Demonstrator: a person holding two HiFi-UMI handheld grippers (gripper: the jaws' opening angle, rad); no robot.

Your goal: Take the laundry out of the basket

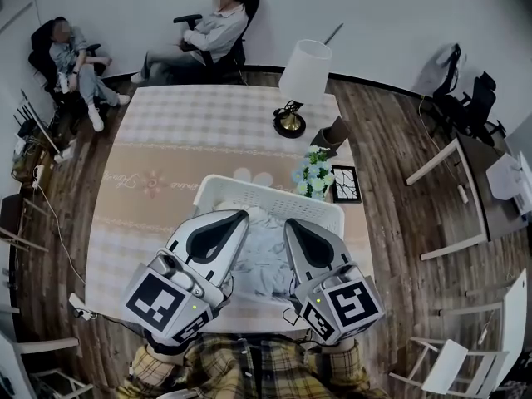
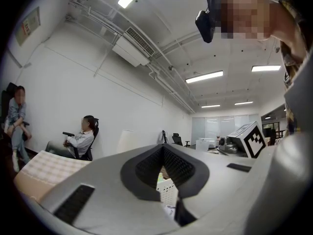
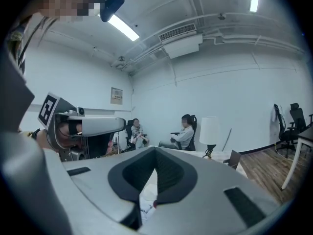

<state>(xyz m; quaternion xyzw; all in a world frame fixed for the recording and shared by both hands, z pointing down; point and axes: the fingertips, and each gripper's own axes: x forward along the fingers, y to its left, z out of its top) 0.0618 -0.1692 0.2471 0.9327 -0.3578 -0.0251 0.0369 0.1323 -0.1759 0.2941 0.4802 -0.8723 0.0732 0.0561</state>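
The white basket sits at the near edge of the counter, with pale laundry inside. The left claw and right claw hang over it, pressed together and empty. Going in like that, they would only poke the clothes. A hard tug could drag the basket off the edge.

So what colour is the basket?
White. The basket shows best in the head view.
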